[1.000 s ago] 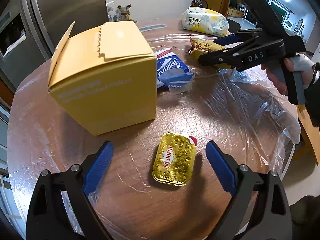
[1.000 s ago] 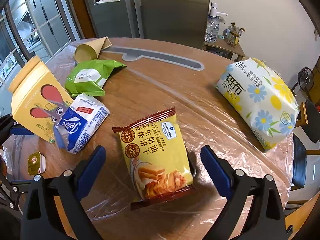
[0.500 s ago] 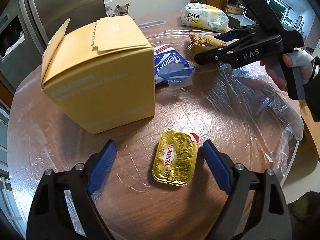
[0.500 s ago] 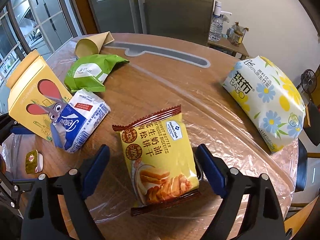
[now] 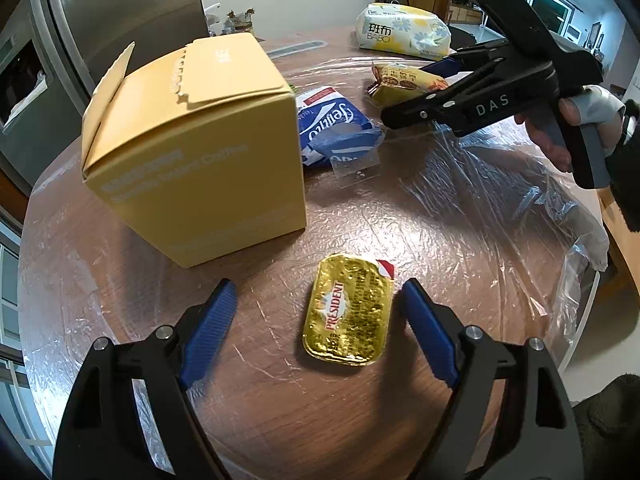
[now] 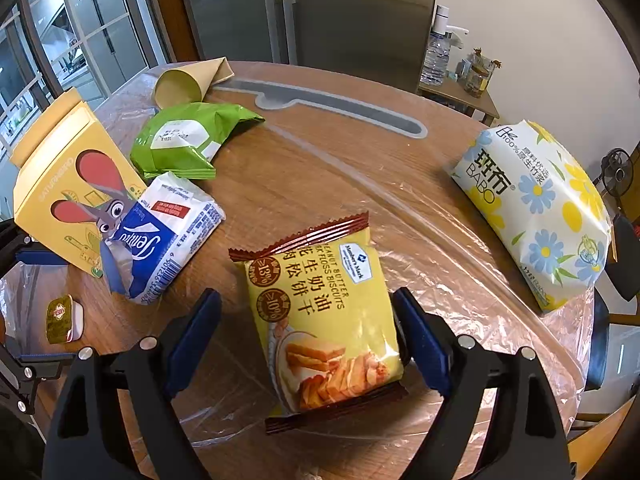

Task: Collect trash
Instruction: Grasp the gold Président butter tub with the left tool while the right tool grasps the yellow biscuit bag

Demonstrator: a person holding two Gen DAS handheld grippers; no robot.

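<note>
A gold foil butter portion (image 5: 347, 312) lies on the plastic-covered round table (image 5: 460, 248). My left gripper (image 5: 318, 320) is open, its blue pads on either side of the butter, the right pad close to its edge. A yellow biscuit packet (image 6: 320, 312) lies between the open blue pads of my right gripper (image 6: 306, 334); the right pad is nearly touching it. The right gripper also shows in the left wrist view (image 5: 472, 96), over the biscuit packet (image 5: 404, 80). The butter portion shows small at the left in the right wrist view (image 6: 62, 318).
A yellow carton (image 5: 196, 148) stands behind the butter; it shows with a rabbit print in the right wrist view (image 6: 64, 184). A blue tissue pack (image 6: 160, 236), a green bag (image 6: 188, 140), a paper cone (image 6: 188, 82) and a flowered tissue pack (image 6: 536, 208) lie on the table. Fridge behind.
Both grippers have moved forward and down. The butter and the biscuit packet now sit deeper between the pads, and both jaws have narrowed a little.
</note>
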